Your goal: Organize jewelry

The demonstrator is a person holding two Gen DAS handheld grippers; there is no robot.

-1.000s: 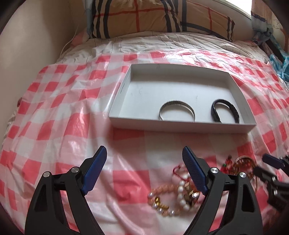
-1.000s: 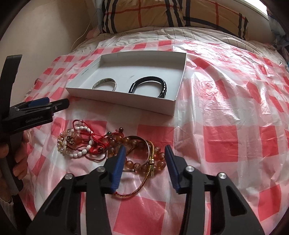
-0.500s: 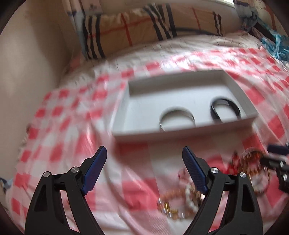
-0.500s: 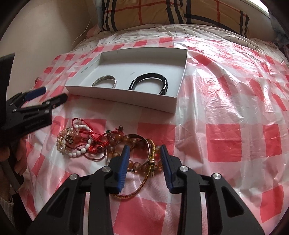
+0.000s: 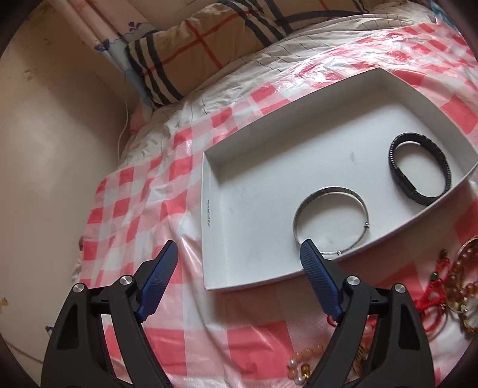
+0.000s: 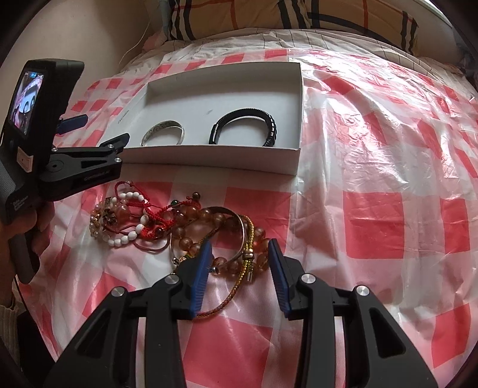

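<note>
Hovering low in the right wrist frame, the right gripper (image 6: 239,262) stands partly open and holds nothing, its blue pads straddling the near end of the bracelet pile (image 6: 179,223) on the checked plastic sheet (image 6: 373,223). The pile stretches leftward from that gap, with the white box (image 6: 227,155) above it at upper centre. The left gripper (image 5: 239,268), wide open and empty, points toward the box, so the right looks nearer the pile.

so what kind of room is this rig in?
Most likely a bedroom: the work surface is a bed, with a plaid pillow at the head, a wrinkled sheet and a checked plastic cover spread over it.
</note>
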